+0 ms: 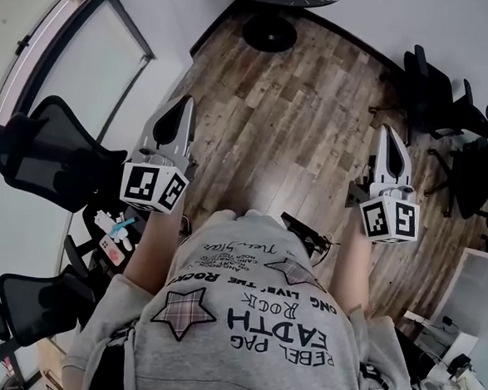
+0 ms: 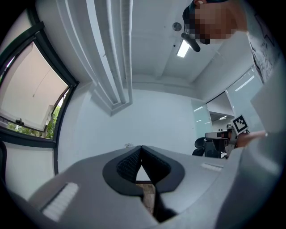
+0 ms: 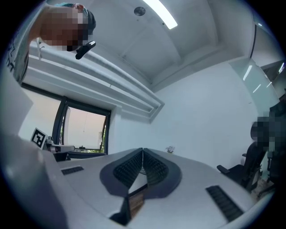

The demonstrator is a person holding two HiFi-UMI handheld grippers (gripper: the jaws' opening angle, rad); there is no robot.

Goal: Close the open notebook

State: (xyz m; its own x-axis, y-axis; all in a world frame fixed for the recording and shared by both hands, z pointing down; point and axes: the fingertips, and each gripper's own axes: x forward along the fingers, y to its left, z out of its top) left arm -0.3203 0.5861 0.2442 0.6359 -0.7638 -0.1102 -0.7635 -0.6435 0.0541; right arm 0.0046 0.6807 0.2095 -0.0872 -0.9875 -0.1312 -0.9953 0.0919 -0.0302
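Left gripper (image 1: 184, 104) & right gripper (image 1: 390, 133): fingers pressed together, empty. No notebook ahead of them. Prob. light & floppy, so lift at free edge.

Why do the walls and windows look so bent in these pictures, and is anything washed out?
Head view: the wide-angle lens bows the planks of the wooden floor. Left gripper view: the ceiling lamp glares white, the window frame curves, and the corners go black. Right gripper view: the light strip is blown out, and the window is washed pale.
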